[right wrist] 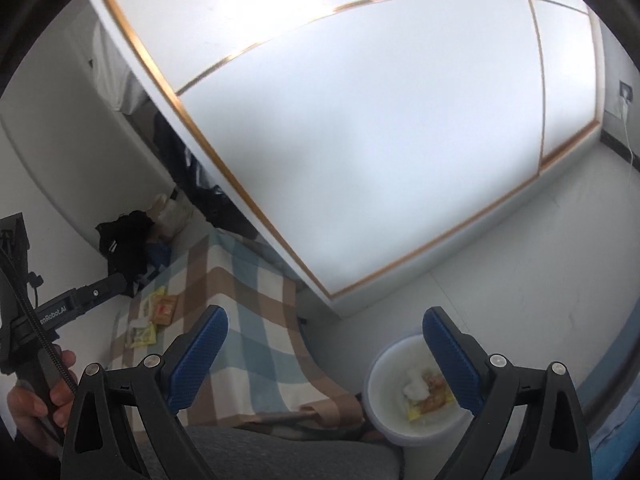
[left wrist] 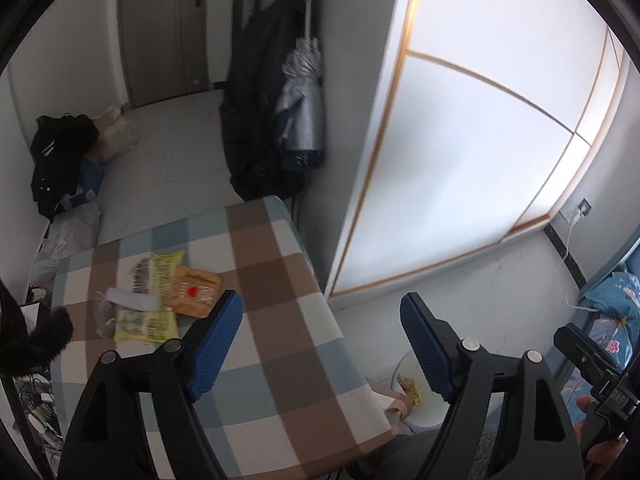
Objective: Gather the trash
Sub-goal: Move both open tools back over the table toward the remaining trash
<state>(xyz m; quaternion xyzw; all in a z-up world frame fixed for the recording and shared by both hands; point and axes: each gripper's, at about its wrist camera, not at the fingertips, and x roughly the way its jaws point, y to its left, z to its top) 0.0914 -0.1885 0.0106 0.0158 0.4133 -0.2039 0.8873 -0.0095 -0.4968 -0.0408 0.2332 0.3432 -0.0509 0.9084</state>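
Both grippers wide apart and holding nothing, wrappers on the table, bin on the floor.

The left gripper has its fingers spread over the table's right edge; the yellow and orange wrappers, flat and crinkly with a white tube on top, lie just past its left finger, near the table's left side. The right gripper is spread too, and the round white bin with scraps inside sits by its right finger, beside the table's corner. Bare floor lies beyond the bin.
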